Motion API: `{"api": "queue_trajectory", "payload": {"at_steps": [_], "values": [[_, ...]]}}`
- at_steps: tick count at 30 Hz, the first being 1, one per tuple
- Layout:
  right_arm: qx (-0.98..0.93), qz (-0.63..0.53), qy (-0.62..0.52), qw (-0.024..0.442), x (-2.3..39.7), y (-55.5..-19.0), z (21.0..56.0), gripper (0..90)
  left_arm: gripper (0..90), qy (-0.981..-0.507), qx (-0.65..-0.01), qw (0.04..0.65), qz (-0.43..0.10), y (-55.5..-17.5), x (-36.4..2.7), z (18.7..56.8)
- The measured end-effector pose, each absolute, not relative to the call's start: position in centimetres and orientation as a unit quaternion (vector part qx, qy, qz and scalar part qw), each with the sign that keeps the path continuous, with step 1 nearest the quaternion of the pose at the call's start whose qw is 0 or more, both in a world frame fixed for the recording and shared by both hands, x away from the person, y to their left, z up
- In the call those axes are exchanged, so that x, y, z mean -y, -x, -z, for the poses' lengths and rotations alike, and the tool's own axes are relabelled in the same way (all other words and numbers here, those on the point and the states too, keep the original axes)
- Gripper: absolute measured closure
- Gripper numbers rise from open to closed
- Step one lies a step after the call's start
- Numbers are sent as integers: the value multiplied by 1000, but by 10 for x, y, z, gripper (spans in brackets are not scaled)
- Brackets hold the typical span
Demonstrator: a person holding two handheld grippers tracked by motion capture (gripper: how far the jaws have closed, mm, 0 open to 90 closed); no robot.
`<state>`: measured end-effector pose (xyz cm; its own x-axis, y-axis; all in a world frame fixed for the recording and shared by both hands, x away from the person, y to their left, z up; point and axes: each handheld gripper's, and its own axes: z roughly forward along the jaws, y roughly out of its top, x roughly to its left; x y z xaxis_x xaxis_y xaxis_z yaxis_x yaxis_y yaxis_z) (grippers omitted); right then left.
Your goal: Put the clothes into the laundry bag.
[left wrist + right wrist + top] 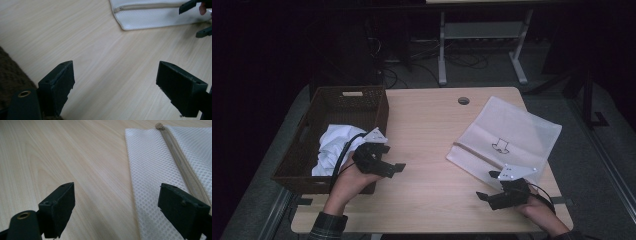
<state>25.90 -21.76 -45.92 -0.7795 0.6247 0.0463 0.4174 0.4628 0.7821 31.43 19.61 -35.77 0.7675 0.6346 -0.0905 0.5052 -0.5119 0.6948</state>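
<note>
Basket [337,107] of dark wicker at left table [427,145] edge, white cloth [332,145] inside; mesh bag [507,135] flat at right; desk legs and cables beyond. Left gripper [115,85] spread over bare wood, basket corner beside. Right gripper [116,207] spread, straddling bag's edge near zipper [180,160].

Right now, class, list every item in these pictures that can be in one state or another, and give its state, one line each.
Left tool: open, holding nothing.
Right tool: open, holding nothing.
Mesh bag: flat on the table, zip closed.
Basket: upright, holding cloth.
White cloth: crumpled inside the basket.
</note>
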Motion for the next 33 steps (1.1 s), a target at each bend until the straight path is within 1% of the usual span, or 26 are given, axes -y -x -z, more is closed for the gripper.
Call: {"api": "queue_trajectory", "payload": {"at_steps": [10, 18, 22, 33], "values": [[-845, -423, -299, 131, 216, -258, 460, 135, 146, -859, -343, 367, -102, -322, -217, 344], [-844, -425, -301, 127, 214, -257, 460, 135, 145, -852, -355, 369, -106, -330, -228, 336], [-847, -422, -299, 125, 214, -257, 461, 135, 146, -850, -374, 347, -131, -337, -236, 335], [-850, -416, -298, 122, 213, -258, 463, 135, 142, -839, -401, 339, -141, -352, -260, 334]]}}
